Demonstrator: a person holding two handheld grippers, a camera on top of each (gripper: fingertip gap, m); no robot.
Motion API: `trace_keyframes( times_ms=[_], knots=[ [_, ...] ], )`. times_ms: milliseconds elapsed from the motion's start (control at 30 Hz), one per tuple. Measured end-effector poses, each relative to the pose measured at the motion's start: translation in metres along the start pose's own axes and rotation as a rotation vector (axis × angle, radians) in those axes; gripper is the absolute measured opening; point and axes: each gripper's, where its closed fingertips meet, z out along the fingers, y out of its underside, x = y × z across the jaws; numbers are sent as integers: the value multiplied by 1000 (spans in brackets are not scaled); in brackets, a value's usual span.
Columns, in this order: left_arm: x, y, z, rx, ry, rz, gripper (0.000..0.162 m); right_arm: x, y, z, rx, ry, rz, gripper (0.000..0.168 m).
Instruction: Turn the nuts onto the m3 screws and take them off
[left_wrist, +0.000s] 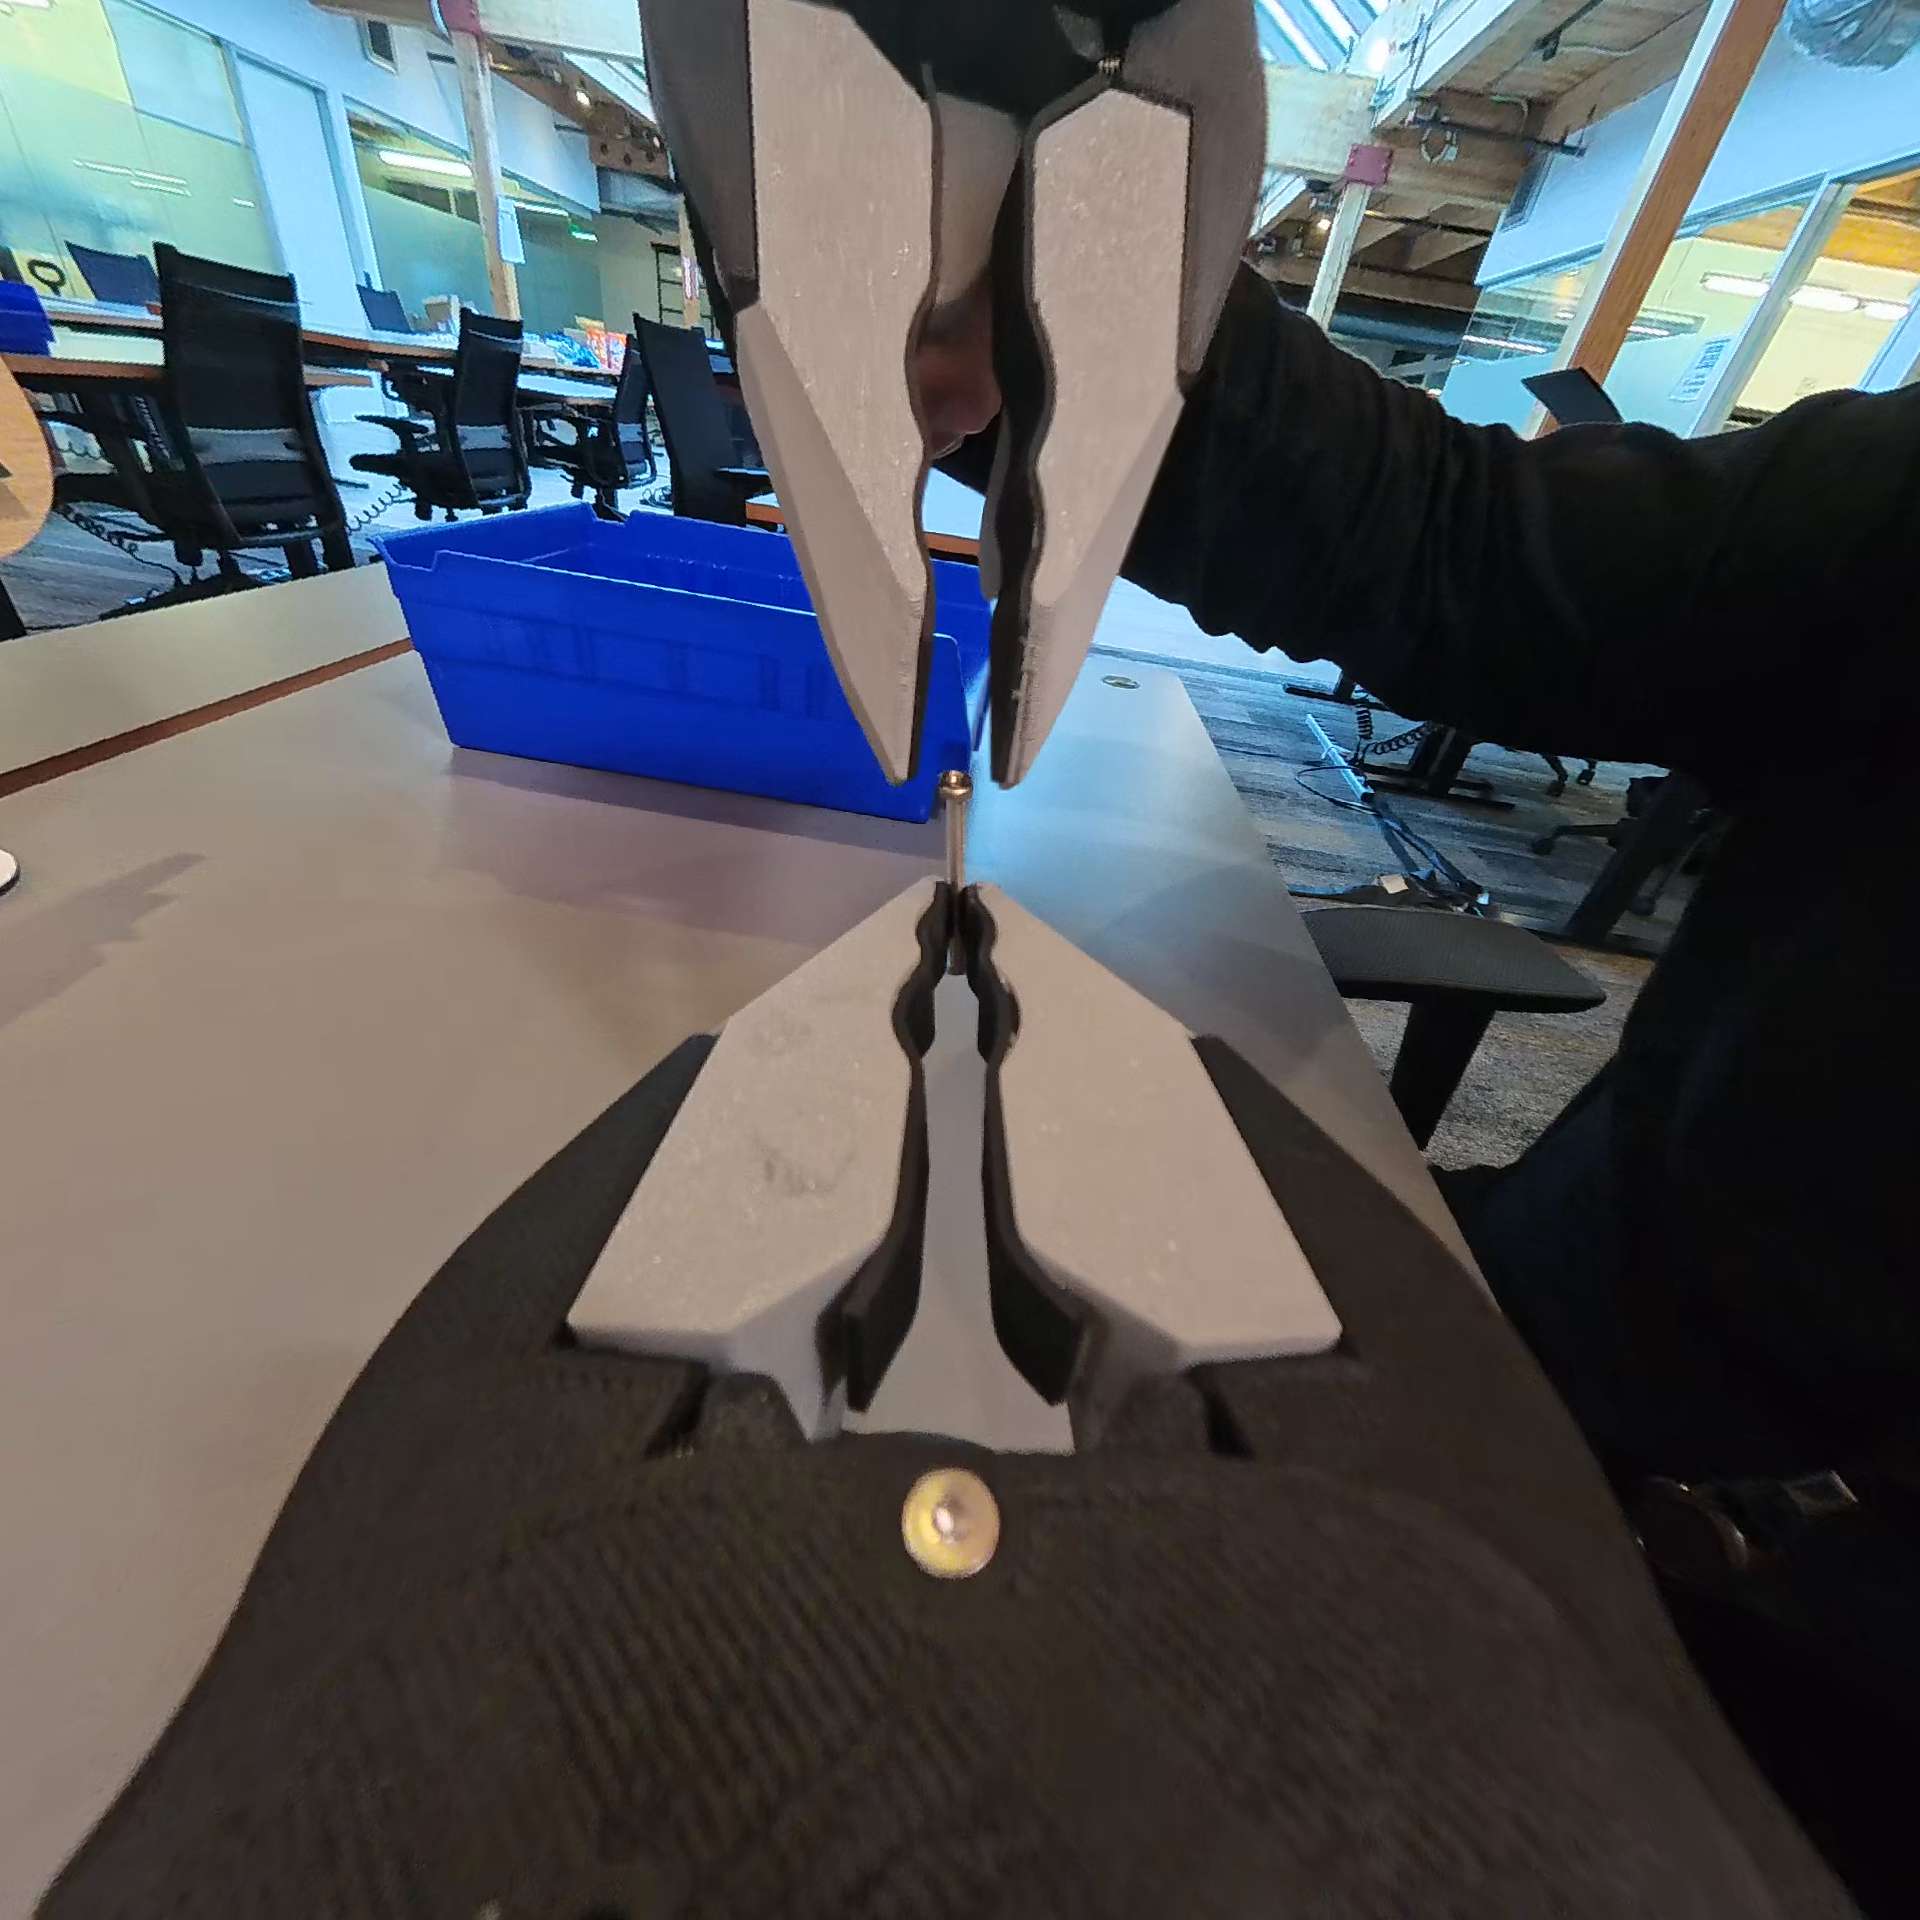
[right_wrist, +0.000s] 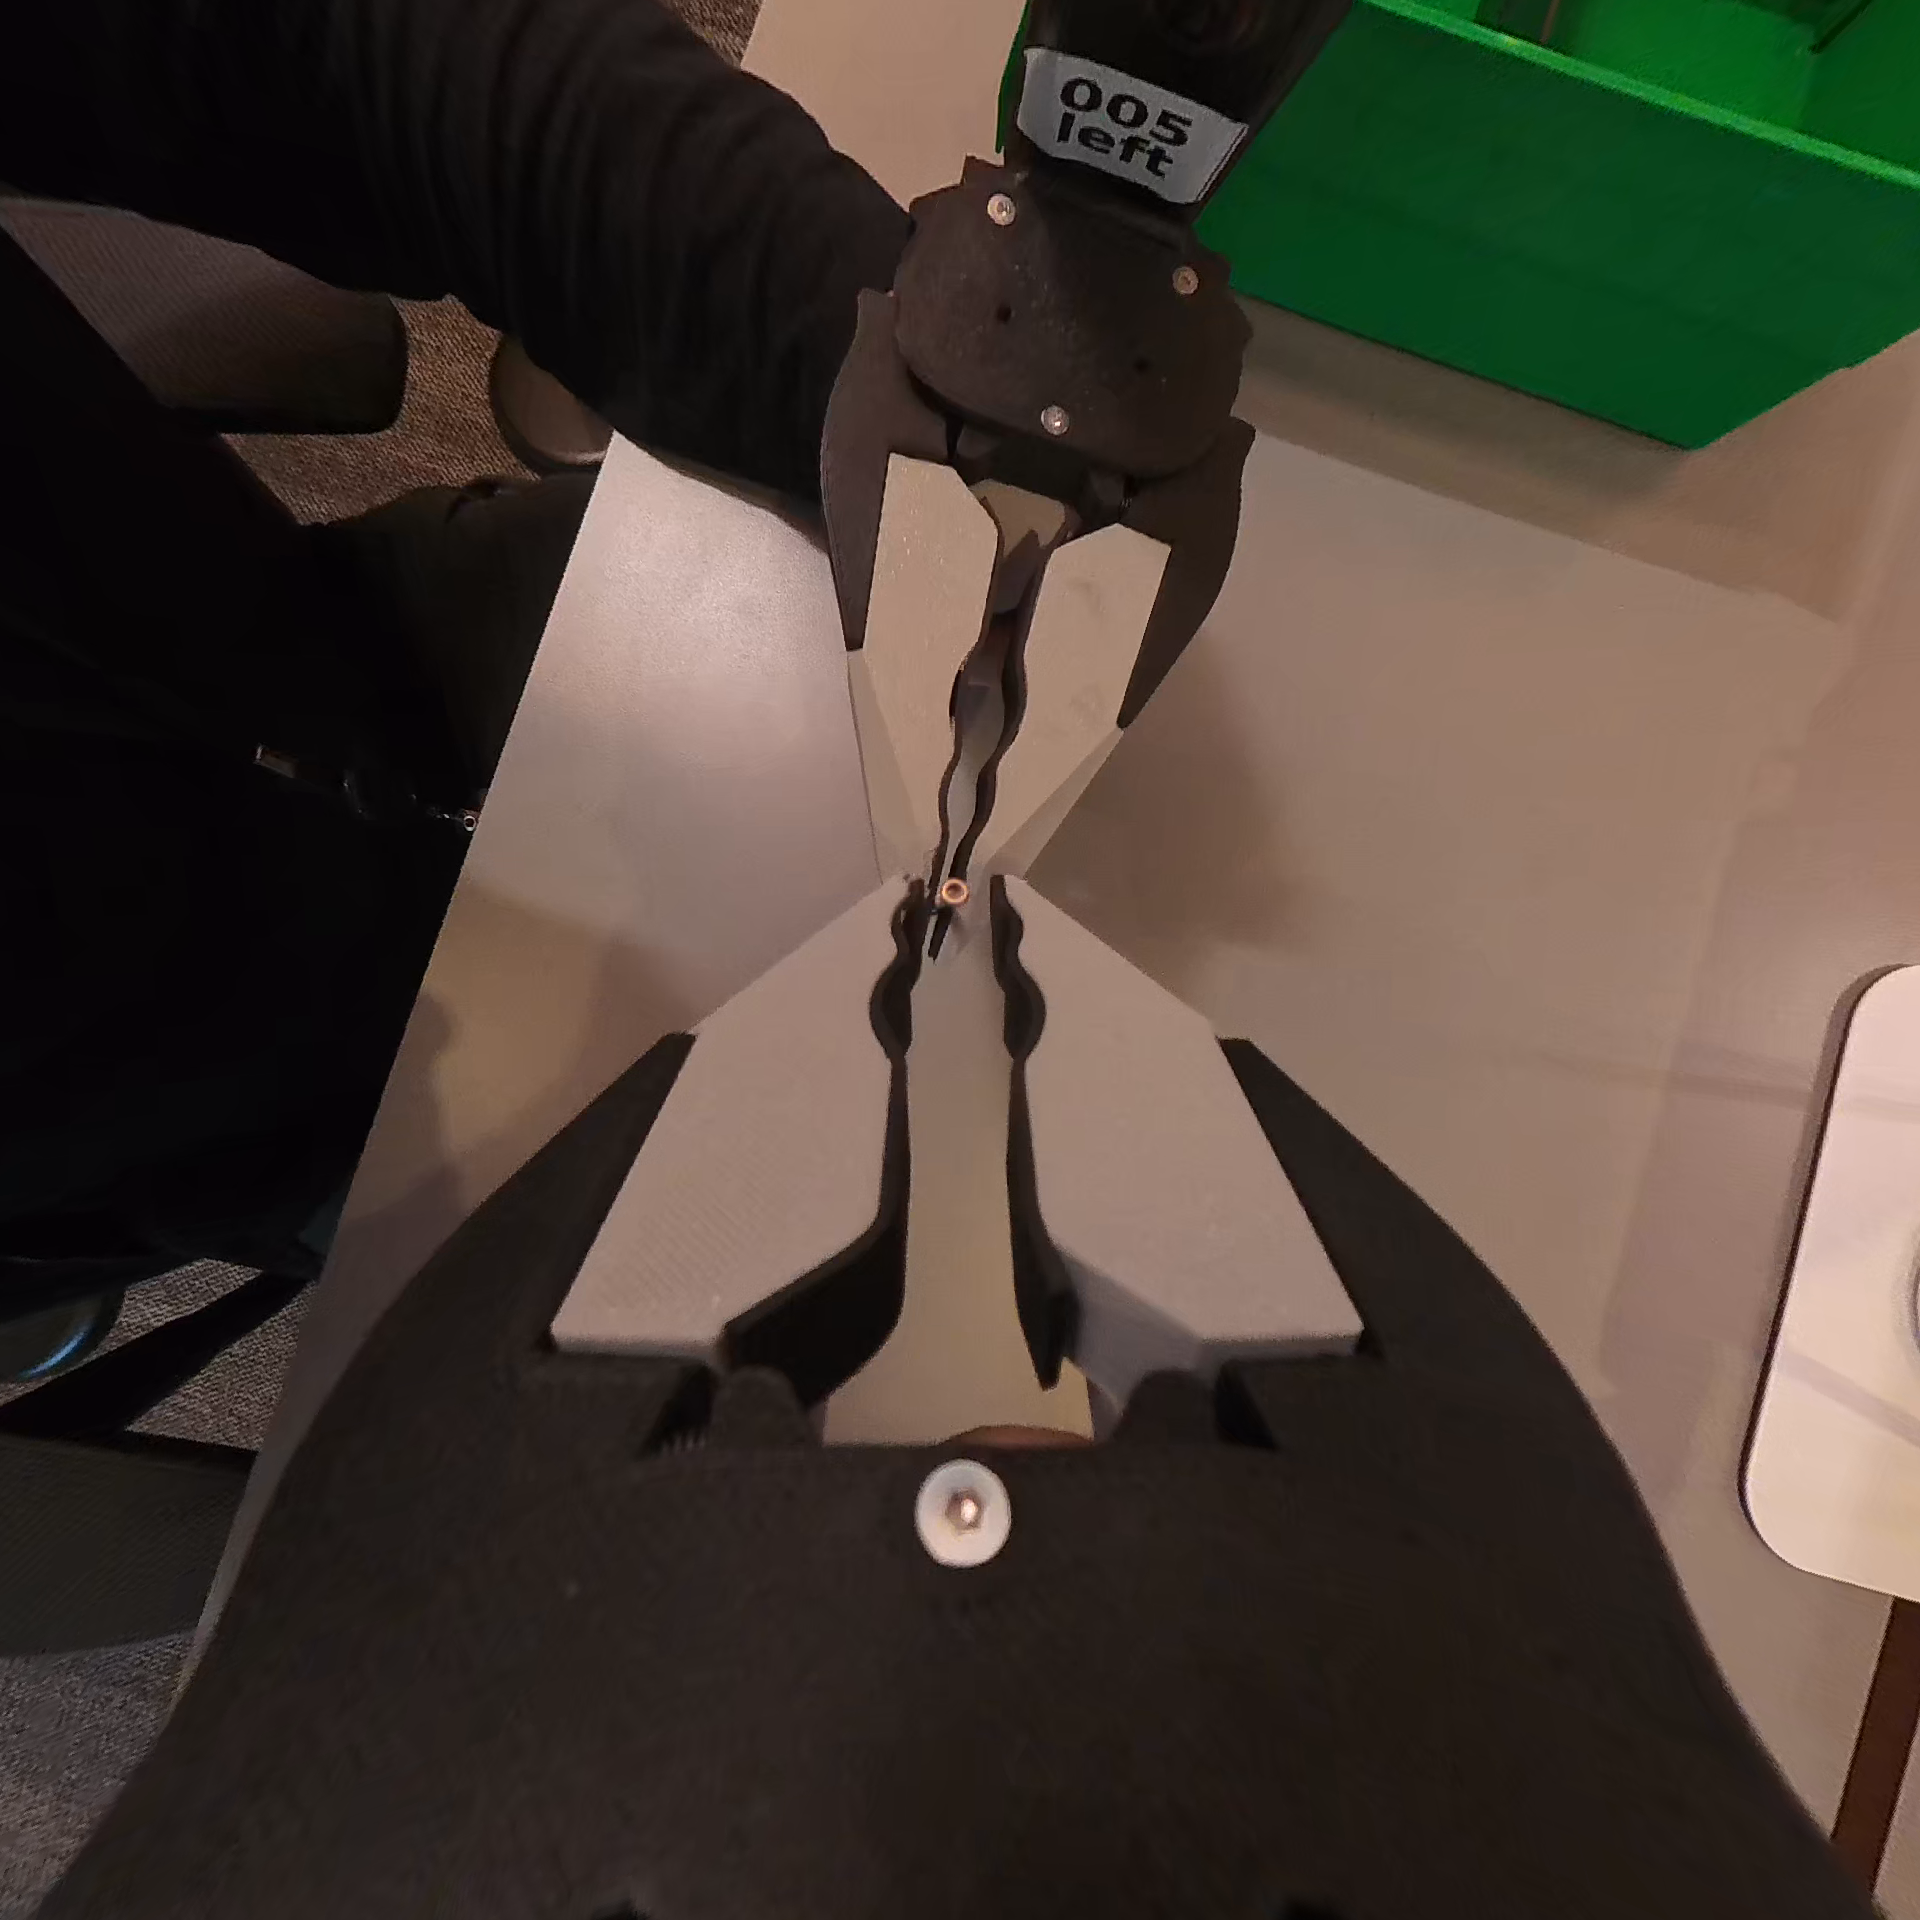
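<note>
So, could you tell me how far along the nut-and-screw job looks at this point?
Done: the left gripper has the screw clamped upright, with something at its tip, probably the nut.
In hand: the right gripper hangs open around that tip.
Left: whether it is threading on or off cannot be told.

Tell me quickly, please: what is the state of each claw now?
Left claw: closed on the screw, which stands upright with a nut at its tip.
Right claw: slightly open around the nut, holding nothing.
</note>
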Motion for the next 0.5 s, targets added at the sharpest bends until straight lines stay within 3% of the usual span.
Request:
trace_keyframes(
  times_ms=[500],
  knots=[
    [0, 1, 1, -3, 2, -3, 0, -1, 0, 1, 2, -4, -7, 6]
  ],
)
